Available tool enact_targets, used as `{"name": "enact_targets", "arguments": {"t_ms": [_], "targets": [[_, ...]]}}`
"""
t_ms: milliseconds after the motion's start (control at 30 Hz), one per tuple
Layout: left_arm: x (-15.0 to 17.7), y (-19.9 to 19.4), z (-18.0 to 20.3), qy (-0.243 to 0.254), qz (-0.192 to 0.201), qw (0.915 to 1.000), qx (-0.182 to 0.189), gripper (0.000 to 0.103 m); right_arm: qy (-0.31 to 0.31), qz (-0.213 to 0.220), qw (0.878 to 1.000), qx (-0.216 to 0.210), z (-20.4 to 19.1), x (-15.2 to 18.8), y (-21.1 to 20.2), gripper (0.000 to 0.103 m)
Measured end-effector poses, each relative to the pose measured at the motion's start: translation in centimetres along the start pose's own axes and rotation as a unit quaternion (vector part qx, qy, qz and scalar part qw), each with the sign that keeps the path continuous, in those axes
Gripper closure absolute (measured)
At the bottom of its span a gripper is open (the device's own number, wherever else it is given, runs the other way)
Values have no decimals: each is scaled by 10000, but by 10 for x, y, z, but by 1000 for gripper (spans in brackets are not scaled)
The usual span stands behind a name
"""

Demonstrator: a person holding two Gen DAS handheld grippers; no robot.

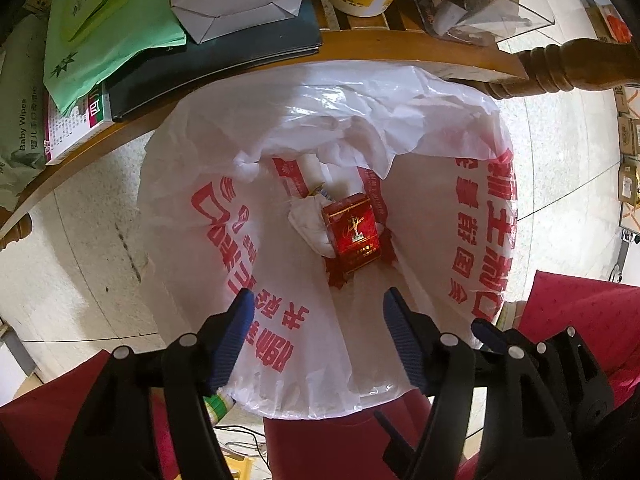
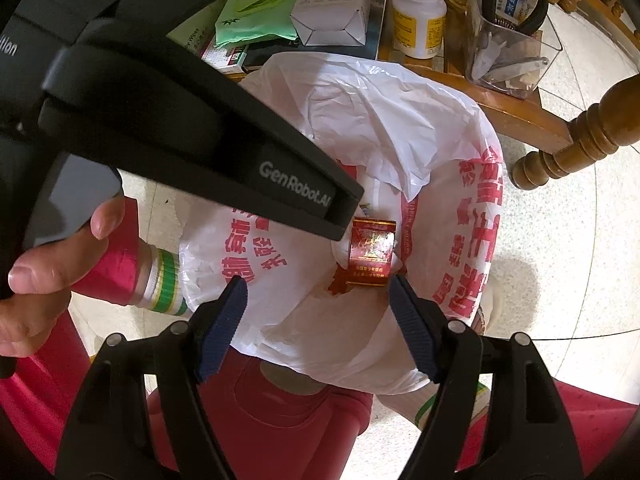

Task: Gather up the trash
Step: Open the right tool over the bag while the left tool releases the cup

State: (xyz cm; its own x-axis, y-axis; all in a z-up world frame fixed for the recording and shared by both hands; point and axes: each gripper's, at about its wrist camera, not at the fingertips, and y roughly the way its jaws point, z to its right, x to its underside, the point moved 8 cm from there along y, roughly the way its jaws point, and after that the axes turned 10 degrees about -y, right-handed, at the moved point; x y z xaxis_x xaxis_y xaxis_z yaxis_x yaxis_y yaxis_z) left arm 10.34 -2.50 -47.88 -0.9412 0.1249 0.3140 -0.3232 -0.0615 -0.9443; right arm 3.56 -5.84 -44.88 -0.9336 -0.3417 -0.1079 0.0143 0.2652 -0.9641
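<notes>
The red cigarette pack (image 1: 352, 236) lay face up at the bottom of the bin liner (image 1: 280, 240), resting partly on a crumpled white tissue (image 1: 306, 224). A small yellow-and-blue wrapper scrap (image 1: 320, 191) sat just behind the tissue. In the right wrist view the same pack (image 2: 370, 252) appeared beside the tip of the left tool's black body.

Left gripper (image 1: 318, 312) hung over the open mouth of the liner, pointing down into it, jaws spread apart and holding nothing. The pack lay below and ahead of the gap, nearer the right-hand finger, not touching either pad.

Right gripper (image 2: 318, 294) was likewise aimed down into the liner, jaws released and empty; the pack sat just ahead of its right-hand finger. The left hand (image 2: 48, 276) gripped the left tool's handle at the frame's left edge, thumb and fingers visible.

The liner was white plastic with red printed characters, folded over the bin rim (image 1: 304, 410).

Beyond the bin, the wooden table (image 1: 440, 50) ran along its far side. Near that edge stood a white bottle (image 2: 418, 16) with a yellow label, a clear plastic box (image 2: 516, 56) holding odds and ends, a white carton (image 2: 332, 8) and a green wipes pack (image 2: 256, 12).
</notes>
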Motion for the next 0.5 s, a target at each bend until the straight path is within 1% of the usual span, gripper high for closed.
{"name": "enact_targets", "arguments": {"t_ms": [200,367,433,500], "targets": [[3,-9,3,37,114,9999,-5,36,-16,82,10000,9,-2,0,-7,32],[8,-21,4,66,234,9997,-19,32,-44,141,9999,25,-4,4,-17,31],[14,-29,2,84,326,9994,-74,31,-73,186,9998,7,-6,7,-26,31],[25,-43,-4,115,504,9981,-329,30,-97,259,9996,-2,-8,8,-36,31]]}}
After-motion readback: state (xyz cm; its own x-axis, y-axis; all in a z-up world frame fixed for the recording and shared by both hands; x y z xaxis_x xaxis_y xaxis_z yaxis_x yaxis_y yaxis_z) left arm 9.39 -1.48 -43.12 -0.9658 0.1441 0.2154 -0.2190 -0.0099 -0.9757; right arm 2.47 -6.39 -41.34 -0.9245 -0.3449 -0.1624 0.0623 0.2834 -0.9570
